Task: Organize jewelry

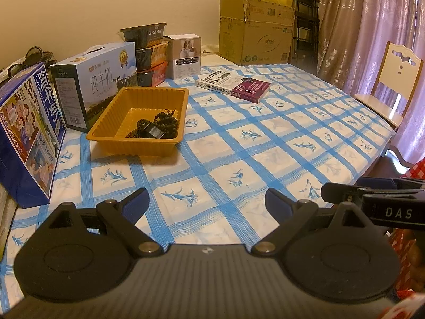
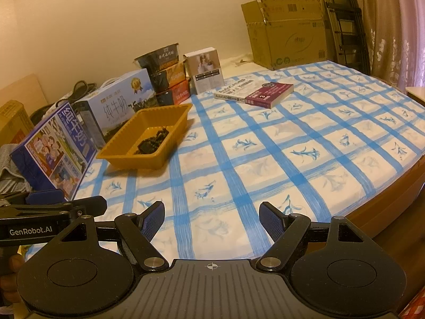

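Both grippers hovering low over the checked desk (image 1: 265,138), jaws standing wide apart, nothing between them. Left gripper (image 1: 205,202) and right gripper (image 2: 211,216) both pointing across bare cloth. Beaded jewelry (image 1: 156,127) lying heaped in the near right corner of the orange tray (image 1: 111,114), ahead and to the left of both; left gripper probably sitting nearer. A dark block among the beads; hard to identify. Strand ends tangled, count unclear.
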Available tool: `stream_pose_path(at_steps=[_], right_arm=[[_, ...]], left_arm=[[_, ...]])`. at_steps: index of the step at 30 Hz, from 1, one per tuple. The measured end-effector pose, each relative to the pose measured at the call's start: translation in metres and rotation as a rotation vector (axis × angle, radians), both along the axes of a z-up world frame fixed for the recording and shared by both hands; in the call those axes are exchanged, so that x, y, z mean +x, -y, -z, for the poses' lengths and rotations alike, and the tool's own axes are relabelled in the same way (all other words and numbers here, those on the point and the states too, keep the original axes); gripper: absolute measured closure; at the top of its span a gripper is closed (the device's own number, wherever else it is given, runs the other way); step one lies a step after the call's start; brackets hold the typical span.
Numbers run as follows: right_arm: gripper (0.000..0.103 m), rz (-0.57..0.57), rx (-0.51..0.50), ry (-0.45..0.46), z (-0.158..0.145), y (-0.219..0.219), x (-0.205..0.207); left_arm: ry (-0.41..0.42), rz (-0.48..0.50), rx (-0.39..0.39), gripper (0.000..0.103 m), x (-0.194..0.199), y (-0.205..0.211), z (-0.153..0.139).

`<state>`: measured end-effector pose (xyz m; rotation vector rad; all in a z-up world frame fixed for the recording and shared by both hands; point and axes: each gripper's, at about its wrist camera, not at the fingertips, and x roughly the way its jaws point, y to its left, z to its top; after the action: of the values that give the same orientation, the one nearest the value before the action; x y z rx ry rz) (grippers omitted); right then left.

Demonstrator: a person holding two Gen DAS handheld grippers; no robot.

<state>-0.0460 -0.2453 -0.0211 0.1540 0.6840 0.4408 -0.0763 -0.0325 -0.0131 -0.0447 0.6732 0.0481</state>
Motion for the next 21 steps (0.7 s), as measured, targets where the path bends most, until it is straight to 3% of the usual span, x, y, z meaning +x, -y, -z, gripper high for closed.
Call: stream_pose_path(at_steps=[21], right_arm=[[0.025, 0.002, -0.003, -0.006, 0.0068, -0.0028, 0.0051]], left_arm=[[0.003, 0.001, -0.002, 0.010, 0.0038, -0.0027, 0.0049]])
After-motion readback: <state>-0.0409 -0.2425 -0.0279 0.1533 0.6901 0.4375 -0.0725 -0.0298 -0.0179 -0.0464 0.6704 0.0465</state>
